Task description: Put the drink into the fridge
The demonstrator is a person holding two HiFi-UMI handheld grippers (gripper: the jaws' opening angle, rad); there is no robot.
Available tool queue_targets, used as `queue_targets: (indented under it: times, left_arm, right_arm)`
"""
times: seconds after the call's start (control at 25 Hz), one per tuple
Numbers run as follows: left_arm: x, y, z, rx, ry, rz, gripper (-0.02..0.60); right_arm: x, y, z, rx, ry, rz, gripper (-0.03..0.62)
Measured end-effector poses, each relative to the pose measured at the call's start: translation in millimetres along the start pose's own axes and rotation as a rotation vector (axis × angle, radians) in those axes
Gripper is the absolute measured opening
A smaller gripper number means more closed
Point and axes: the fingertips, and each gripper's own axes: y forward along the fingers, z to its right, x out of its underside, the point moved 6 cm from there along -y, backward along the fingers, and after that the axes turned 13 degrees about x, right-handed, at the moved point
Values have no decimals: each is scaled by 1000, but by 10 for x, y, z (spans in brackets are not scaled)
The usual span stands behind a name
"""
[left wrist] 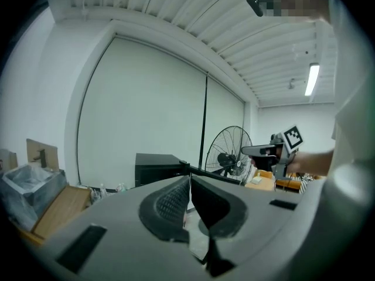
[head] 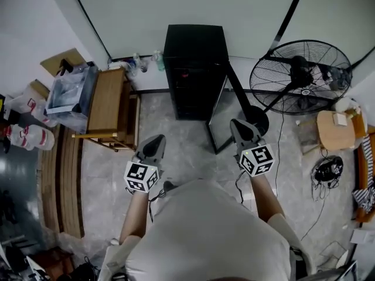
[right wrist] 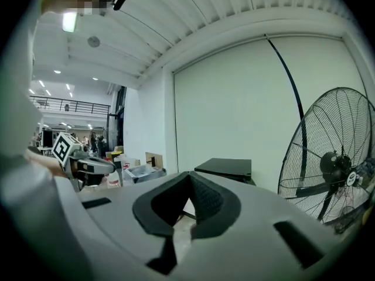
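Both tools, left tool (head: 153, 145) and right tool (head: 243, 129), are pressed together and empty, aimed at the black fridge (head: 195, 69) at twelve o'clock, whose door (head: 218, 119) hangs ajar, likely for loading, while the bottled drink (head: 140, 64) apparently stands by the wall at eleven o'clock.

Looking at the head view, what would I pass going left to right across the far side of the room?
Clear plastic bin → wooden table → black fridge → large fan → round wooden stool.
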Motion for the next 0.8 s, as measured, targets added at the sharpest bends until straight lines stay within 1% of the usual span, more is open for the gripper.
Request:
queue_targets:
  times: [0.32, 0.56, 0.8]
  left_arm:
    - [-24, -210, -64, -18, -8, 17, 11]
    - [10, -287, -95, -22, -27, 22, 11]
    - [-6, -322, -124, -15, -30, 20, 11]
  right_arm:
    - [13, 24, -209, -10, 38, -1, -2]
    - [45, 23, -256, 1, 51, -6, -2]
    - [4, 30, -298, 7, 52, -5, -2]
